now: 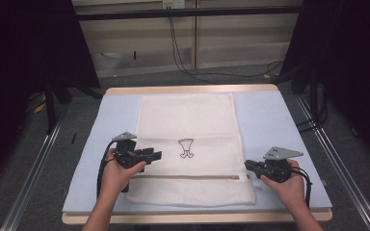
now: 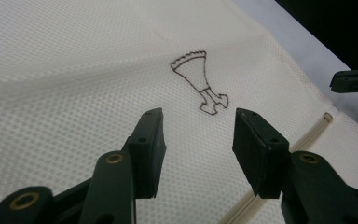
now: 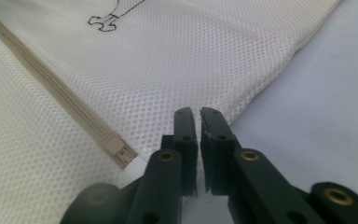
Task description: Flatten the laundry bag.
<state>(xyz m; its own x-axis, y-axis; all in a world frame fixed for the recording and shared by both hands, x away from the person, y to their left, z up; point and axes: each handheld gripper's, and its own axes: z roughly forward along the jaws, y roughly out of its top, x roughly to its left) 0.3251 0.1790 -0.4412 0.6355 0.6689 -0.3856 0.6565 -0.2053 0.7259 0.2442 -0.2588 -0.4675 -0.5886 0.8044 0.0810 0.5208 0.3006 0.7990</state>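
Beneath my matt black plastic jaws lay a cream mesh cloth bag [image 2: 74, 70], finely perforated; beside it, the smooth matt pale-blue table cover [image 3: 317, 93].

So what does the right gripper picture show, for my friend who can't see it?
Two black jaws of the right gripper, nearly touching, point at the edge of a white mesh bag near the end of its beige zipper. The bag lies on a pale blue table cover.

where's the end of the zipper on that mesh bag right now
In the high view the zipper end sits at the mesh bag's near right edge, just left of the right hand-held gripper.
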